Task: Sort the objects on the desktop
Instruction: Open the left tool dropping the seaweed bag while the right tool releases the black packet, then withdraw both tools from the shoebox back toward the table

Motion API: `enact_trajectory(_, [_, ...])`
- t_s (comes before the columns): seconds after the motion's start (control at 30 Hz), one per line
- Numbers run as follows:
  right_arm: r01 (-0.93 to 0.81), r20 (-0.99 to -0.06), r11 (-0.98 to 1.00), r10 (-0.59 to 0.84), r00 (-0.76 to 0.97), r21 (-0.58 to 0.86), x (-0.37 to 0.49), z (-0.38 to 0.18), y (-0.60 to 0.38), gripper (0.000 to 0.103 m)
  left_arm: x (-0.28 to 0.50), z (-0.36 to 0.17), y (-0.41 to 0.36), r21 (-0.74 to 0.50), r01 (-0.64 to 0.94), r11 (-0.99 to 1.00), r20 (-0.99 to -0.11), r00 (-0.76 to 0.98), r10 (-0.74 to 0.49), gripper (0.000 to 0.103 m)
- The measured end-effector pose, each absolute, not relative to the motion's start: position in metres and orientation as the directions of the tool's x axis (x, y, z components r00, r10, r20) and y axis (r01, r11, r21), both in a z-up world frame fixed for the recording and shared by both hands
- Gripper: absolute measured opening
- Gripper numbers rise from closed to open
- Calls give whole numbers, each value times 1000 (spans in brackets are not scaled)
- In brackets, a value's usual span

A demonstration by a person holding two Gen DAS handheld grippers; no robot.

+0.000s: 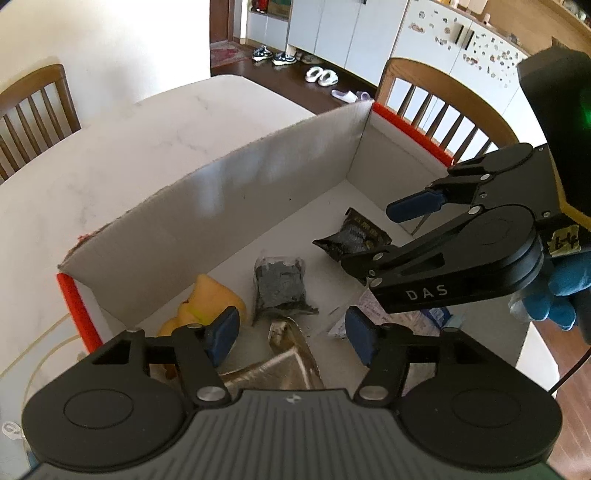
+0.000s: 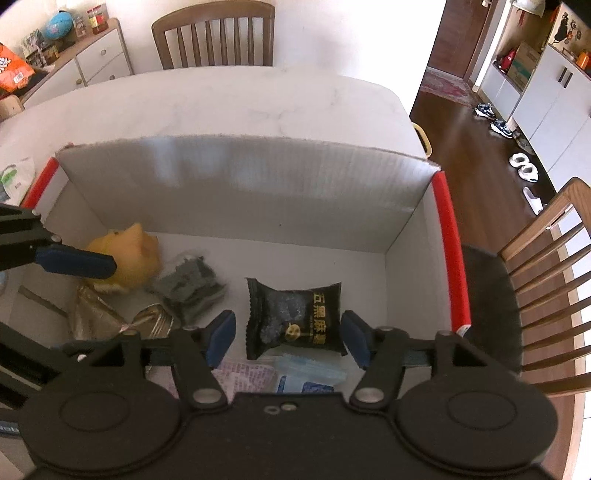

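A home dining area is showing: wooden chairs (image 2: 214, 35) are flanking a marble table (image 2: 221, 107), shoes (image 1: 273, 56) are lying by white cabinets (image 1: 343, 29).

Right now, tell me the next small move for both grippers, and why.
Probably lift both clear of the box. The left gripper and right gripper stand open, nothing pressed between the pads; the black packet and silver pouch already lie inside.

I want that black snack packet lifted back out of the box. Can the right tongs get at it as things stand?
Probably yes. The right tongs stand open right over the black snack packet, which lies flat on the box floor with nothing on top; the left tongs are off to the side.
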State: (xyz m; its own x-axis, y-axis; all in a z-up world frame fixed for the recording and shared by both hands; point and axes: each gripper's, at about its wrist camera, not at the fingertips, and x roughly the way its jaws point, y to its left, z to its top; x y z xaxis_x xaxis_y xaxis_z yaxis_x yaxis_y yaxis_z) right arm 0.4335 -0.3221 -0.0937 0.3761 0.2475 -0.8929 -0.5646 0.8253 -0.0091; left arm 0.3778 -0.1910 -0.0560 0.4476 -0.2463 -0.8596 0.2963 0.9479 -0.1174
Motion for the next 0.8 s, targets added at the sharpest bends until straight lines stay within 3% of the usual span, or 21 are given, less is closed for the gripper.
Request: enact_trajectory(0.8, [-558,-824,829,348,446,48,370,-33,-353,70,329,-18,-185,-141,266,954,-802,534,-268,62])
